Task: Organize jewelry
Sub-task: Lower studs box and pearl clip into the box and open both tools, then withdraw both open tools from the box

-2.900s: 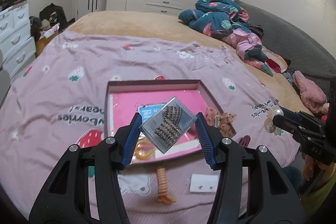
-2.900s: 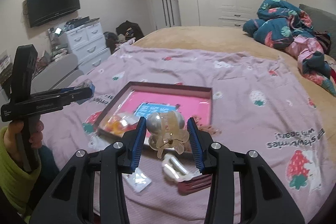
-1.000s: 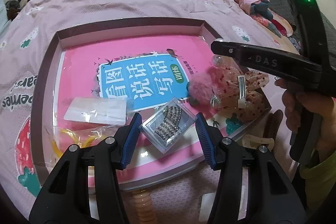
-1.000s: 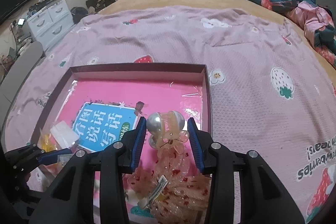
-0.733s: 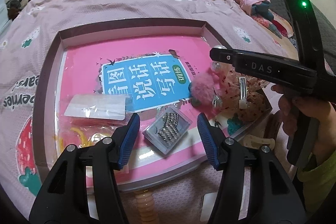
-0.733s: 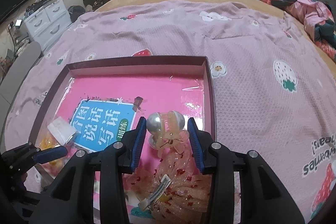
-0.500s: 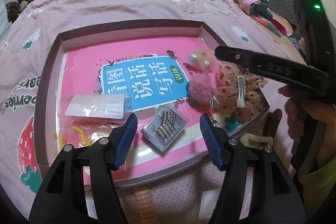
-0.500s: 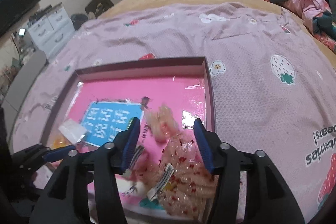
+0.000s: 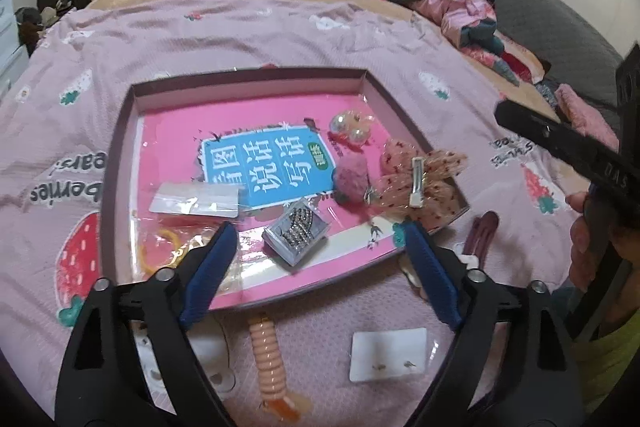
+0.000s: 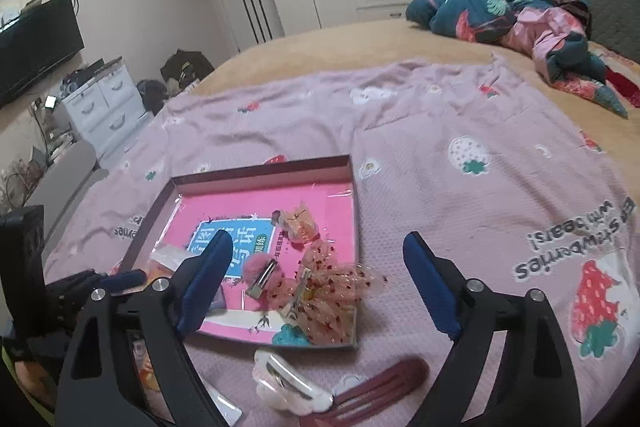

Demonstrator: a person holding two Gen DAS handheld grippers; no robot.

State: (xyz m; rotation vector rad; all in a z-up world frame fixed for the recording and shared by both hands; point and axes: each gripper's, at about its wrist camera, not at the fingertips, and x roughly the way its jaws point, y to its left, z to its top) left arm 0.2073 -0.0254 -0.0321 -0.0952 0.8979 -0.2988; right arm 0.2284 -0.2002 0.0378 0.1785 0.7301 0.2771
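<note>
Lying flat in pink-lined tray (image 9: 120,163): clear box (image 9: 297,235) of dark beads.

Hidden and cut-off parts around the tray

The left tool (image 9: 316,255) covers the yellow hair ties (image 9: 160,247) at the tray (image 9: 248,77)'s near-left corner; the card of earrings (image 9: 388,355) shows studs too small to make out; the dark red clip (image 10: 376,397) runs off the picture's bottom edge.
</note>
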